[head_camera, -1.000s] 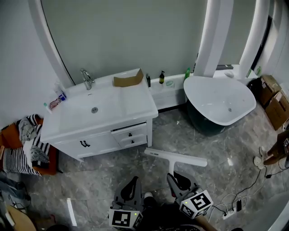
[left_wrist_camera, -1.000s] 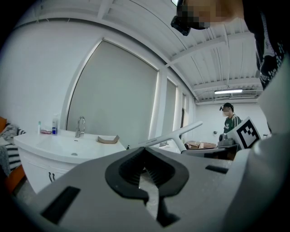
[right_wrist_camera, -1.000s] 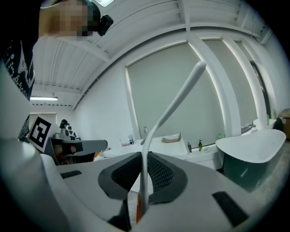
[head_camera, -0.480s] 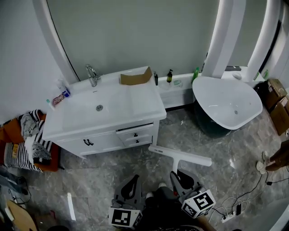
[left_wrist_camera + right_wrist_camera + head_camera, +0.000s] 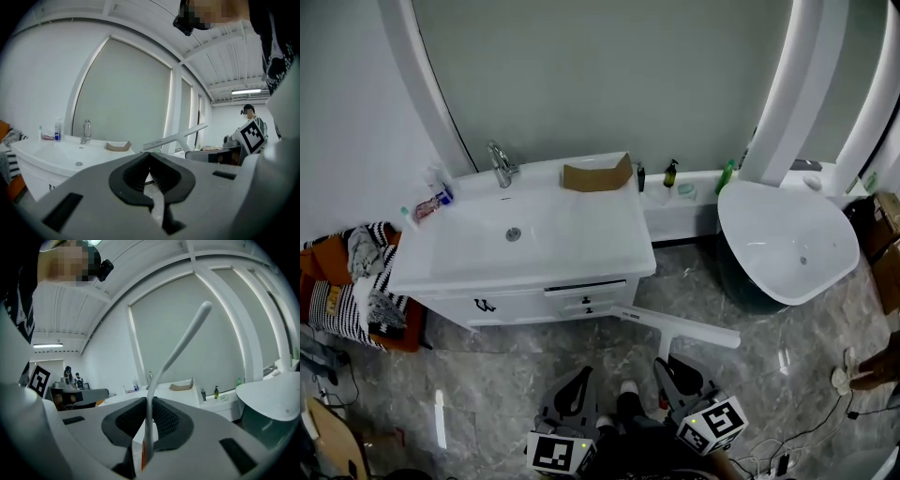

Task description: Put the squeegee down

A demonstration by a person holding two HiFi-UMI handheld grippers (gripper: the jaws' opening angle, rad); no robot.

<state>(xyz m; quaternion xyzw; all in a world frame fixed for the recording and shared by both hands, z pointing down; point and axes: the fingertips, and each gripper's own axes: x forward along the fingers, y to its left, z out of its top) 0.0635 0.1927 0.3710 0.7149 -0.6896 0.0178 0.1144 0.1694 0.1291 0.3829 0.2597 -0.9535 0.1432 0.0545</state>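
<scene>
My right tongs [image 5: 149,404] are clenched on the handle of the squeegee [image 5: 180,345]. It is held above the grey floor [image 5: 487,375], with its blade just in front of the white washbasin cabinet [image 5: 581,272]. My left tongs [image 5: 150,159], beside them, are closed on nothing.

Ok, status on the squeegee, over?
Right gripper shut on squeegee handle, blade up, not set down. Left gripper shut, empty. Vanity cabinet close ahead of blade.
</scene>
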